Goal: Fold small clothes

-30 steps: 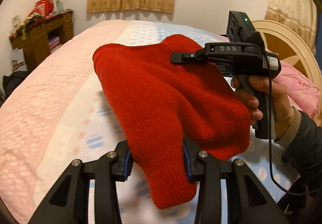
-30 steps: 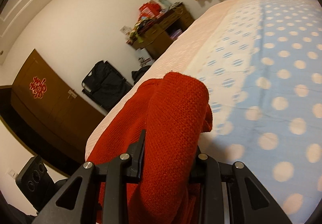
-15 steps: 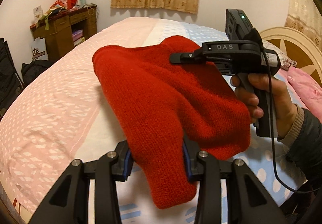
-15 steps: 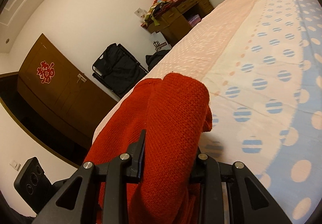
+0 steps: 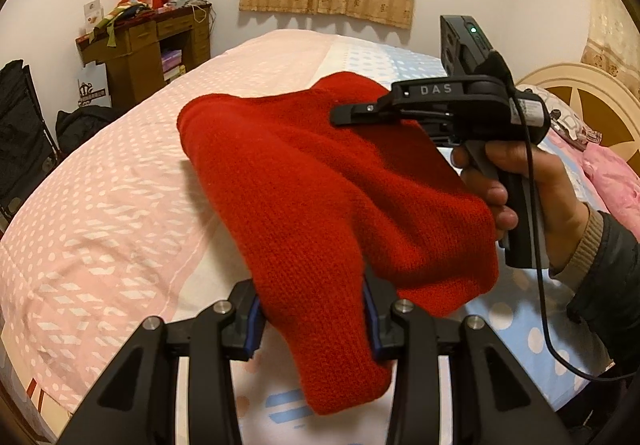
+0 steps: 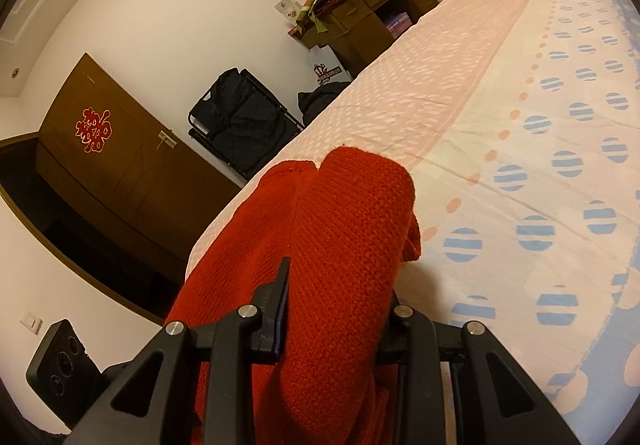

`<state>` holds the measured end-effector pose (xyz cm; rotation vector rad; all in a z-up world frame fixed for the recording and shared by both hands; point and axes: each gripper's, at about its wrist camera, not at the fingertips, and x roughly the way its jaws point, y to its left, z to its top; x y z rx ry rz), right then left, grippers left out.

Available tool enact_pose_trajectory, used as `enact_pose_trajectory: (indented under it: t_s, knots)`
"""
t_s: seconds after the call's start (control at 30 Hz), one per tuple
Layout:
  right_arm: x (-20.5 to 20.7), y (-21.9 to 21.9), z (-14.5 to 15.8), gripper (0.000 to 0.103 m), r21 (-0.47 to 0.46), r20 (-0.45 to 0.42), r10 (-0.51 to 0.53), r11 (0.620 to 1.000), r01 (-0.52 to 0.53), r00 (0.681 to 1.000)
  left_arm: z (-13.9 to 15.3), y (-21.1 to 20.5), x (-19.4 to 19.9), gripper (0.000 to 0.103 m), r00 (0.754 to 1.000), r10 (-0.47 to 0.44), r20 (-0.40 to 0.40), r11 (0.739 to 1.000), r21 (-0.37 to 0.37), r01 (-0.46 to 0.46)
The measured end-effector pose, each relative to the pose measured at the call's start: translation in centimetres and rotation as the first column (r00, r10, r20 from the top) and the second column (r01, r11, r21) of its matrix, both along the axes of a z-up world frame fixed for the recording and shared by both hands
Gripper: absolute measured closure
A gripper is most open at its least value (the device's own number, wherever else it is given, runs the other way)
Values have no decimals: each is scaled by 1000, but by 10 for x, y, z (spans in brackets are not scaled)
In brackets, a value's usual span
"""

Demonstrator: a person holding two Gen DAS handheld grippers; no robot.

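Observation:
A red knitted garment [image 5: 320, 189] hangs in the air above the bed [image 5: 132, 205], held between both grippers. My left gripper [image 5: 312, 321] is shut on its near end, which droops below the jaws. My right gripper [image 5: 352, 113], held in a hand at the right of the left wrist view, is shut on the far edge. In the right wrist view the red garment [image 6: 344, 245] bulges up between the right gripper's [image 6: 336, 325] jaws, above the dotted sheet [image 6: 540, 185].
A wooden desk [image 5: 152, 49] with clutter stands at the far left of the bed. A black bag on a folding rack [image 6: 240, 117] and a brown wardrobe [image 6: 112, 153] stand by the wall. A pink pillow [image 5: 612, 173] and the headboard [image 5: 592, 105] lie to the right.
Both grippers, still holding the red garment, have swung toward the left side of the bed; the desk and the black bag have come further into view.

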<state>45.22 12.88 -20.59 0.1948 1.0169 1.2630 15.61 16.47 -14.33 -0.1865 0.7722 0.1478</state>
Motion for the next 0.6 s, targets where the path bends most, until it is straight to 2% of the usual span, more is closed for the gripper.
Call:
enact_pose_trajectory:
  t_s: [0.6]
  knots:
    - [0,14,-15,72,-33,-17,9,999,-9,1000,-20,-5,-18,62,999,29,-43,999,-31,-30]
